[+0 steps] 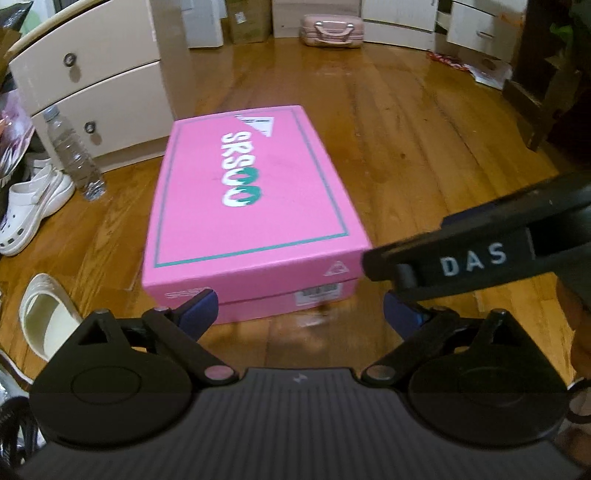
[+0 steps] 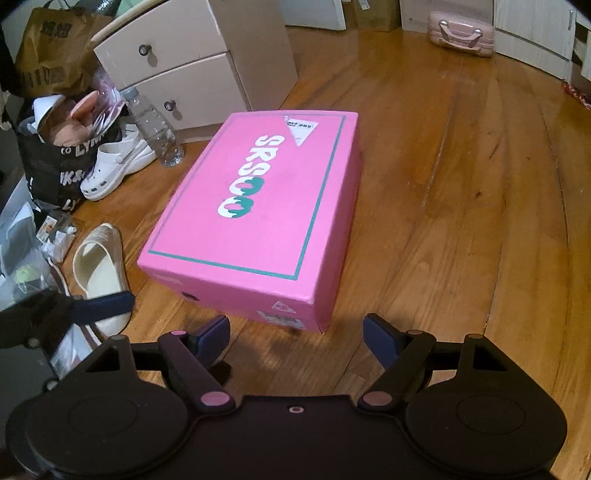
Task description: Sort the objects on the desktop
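Pink rectangular cardboard shoebox (image 1: 255, 206) lies ahead of both spread, empty tongs: left tongs (image 1: 300, 314), right tongs (image 2: 296, 334); probably light, stiff, crushable; grip lid edges at near corners.

A closed pink shoebox (image 1: 251, 206) (image 2: 258, 214) lettered "SRSOO" lies flat on the wooden floor (image 2: 443, 221).

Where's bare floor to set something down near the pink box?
Right of the pink box, bare wood floor runs back toward the pink case. Left is crowded: water bottle, white clog, cream slipper, bags.
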Available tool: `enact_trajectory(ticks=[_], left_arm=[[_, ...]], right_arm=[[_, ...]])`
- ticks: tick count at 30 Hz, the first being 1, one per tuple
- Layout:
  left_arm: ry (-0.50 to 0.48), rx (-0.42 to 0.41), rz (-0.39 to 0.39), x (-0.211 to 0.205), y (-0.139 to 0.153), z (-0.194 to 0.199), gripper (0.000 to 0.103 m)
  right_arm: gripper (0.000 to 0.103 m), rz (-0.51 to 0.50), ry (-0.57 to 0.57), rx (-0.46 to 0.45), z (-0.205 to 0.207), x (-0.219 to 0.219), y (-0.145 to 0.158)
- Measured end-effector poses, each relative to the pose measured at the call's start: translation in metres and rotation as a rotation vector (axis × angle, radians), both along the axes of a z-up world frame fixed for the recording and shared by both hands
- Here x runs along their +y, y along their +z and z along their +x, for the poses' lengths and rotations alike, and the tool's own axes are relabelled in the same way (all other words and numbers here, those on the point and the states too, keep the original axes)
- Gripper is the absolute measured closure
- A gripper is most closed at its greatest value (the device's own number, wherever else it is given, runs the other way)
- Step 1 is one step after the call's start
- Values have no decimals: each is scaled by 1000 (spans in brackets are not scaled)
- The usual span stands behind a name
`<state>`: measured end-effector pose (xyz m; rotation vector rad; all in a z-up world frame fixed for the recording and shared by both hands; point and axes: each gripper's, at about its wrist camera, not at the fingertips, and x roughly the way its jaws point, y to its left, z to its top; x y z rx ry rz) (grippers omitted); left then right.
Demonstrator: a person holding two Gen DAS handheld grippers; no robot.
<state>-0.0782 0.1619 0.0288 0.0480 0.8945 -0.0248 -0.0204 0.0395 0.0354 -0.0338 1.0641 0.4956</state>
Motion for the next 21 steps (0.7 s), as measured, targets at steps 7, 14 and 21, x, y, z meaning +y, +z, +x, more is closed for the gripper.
enact_trajectory(ticks=[7,14,21], left_arm=[[40,-26,7,-6,6,-7,4],[52,-57,-5,-11,12,-12,0],[46,-44,-90,-16,13,-13,0]], right_arm=[[19,-19,0,-28,-8,0,7],[19,-20,4,-47,-15,1,13],[19,-15,5,-47,-17,0,14]])
